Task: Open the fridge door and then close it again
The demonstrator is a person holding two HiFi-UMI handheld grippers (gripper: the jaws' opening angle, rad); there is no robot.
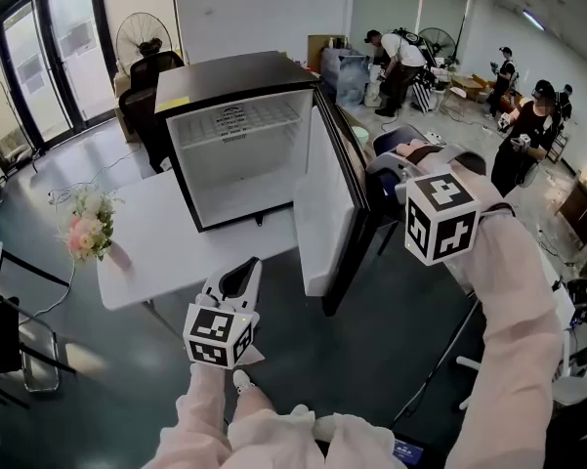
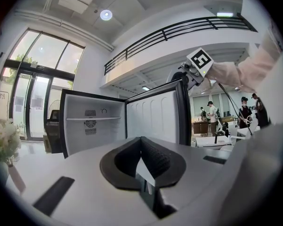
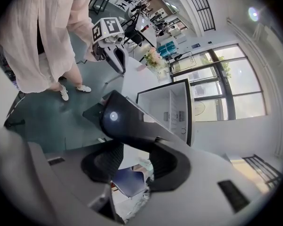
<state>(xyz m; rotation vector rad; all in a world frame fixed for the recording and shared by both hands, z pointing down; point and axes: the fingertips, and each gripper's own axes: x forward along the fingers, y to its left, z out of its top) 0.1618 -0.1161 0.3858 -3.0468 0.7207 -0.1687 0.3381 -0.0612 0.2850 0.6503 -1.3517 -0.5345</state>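
Observation:
A black mini fridge [image 1: 239,154] stands on a white table [image 1: 142,257], its white inside bare. Its door [image 1: 324,203] is swung wide open toward me. My right gripper [image 1: 386,171] reaches the door's top edge from the outer side. In the right gripper view the door [image 3: 132,121] runs between the pads [image 3: 167,161], and the right gripper [image 3: 134,161] is closed across its thickness. My left gripper [image 1: 242,274] hovers at the table's front edge, shut and empty, its pads [image 2: 155,157] meeting. It points level at the open fridge [image 2: 92,126] and the door [image 2: 155,119].
A bunch of pink and white flowers [image 1: 88,228] stands at the table's left end. A black chair [image 1: 5,350] is at the lower left and a fan [image 1: 142,37] is behind the fridge. Several people [image 1: 396,62] work at benches on the far right.

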